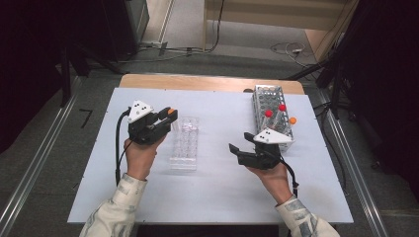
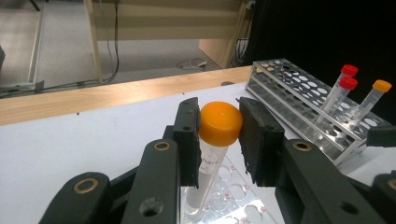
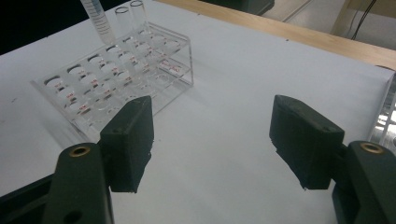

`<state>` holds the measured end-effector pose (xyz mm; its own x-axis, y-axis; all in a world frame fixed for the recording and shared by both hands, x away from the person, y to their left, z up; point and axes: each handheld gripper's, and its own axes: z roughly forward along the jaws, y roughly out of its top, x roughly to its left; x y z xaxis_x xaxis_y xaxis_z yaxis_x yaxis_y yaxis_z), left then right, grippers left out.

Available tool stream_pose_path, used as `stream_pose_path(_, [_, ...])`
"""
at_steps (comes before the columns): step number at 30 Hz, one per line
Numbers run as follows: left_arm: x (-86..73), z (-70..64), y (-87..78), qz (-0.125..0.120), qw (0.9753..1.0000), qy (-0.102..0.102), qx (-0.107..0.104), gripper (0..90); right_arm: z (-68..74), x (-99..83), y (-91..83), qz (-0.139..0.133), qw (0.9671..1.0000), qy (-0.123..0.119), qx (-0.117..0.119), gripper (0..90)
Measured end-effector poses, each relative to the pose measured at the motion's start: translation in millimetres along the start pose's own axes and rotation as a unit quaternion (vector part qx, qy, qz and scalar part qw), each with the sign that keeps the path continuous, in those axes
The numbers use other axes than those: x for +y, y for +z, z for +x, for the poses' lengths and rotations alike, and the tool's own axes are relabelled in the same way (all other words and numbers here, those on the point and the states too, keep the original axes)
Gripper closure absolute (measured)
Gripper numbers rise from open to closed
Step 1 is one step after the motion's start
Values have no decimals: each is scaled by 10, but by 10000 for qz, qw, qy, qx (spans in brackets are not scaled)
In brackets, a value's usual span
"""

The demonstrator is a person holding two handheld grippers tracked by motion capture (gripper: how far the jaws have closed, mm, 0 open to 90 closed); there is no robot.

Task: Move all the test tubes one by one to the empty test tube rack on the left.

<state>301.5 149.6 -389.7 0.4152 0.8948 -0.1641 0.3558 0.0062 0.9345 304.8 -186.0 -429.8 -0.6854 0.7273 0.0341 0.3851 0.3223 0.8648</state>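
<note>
An orange-capped tube (image 2: 219,122) with a clear body and handwriting on it stands upright between the jaws of my left gripper (image 2: 218,140), which is shut on its cap. In the high view the left gripper (image 1: 169,116) holds the tube (image 1: 171,112) at the left far corner of a clear plastic rack (image 1: 185,144). The tube's graduated body (image 3: 97,19) comes down to the clear rack (image 3: 116,70); I cannot tell whether its tip is in a hole. My right gripper (image 1: 240,142) rests open on the white table, and its jaws (image 3: 212,137) hold nothing.
A metal rack (image 1: 271,96) stands at the back right with two red-capped tubes (image 1: 269,113) and one orange-capped tube (image 1: 292,120). Two clear open tubes (image 3: 130,16) stand at the clear rack's far end. The table's wooden edge (image 1: 197,81) runs along the back.
</note>
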Motion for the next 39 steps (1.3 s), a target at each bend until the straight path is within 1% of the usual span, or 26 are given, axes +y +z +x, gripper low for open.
stream_pose_path(4, [-34, -2, 40, 74, 10000, 5, -11, 692, -1, -2, 0, 5, 10000, 0, -6, 290])
stream_pose_path(8, [-94, -26, 104, 212, 9997, 86, 27, 692, -2, -7, 4, 15, 10000, 15, -23, 290])
stream_pose_path(11, [-165, -34, 171, 375, 9991, 145, 106, 691, 3, -10, 7, 27, 10000, -9, -22, 290])
stream_pose_path(14, [-222, -33, 217, 491, 9986, 138, 150, 690, 3, -10, 6, 26, 10000, -9, -20, 291])
stream_pose_path(21, [-262, -29, 243, 710, 9971, 157, 210, 688, -3, -10, 2, 17, 10000, 5, -25, 292])
stream_pose_path(24, [-262, -20, 243, 732, 9970, 115, 211, 651, 1, -14, 6, 35, 10000, -28, -39, 292])
stream_pose_path(28, [-250, -16, 226, 668, 9975, 72, 201, 620, 5, -13, 2, 26, 10000, -22, -49, 292])
stream_pose_path(30, [-242, -14, 213, 650, 9977, 39, 183, 584, -1, -10, -9, 1, 10000, -16, -63, 293])
stream_pose_path(34, [-228, -20, 194, 519, 9985, -44, 153, 457, -41, -1, -58, -64, 9999, 19, -122, 294])
stream_pose_path(37, [-220, -29, 188, 479, 9987, -88, 178, 365, -108, 11, -121, -129, 9996, 67, -247, 296])
stream_pose_path(39, [-213, -33, 176, 438, 9988, -106, 195, 326, -180, 21, -184, -189, 9991, 150, -340, 296])
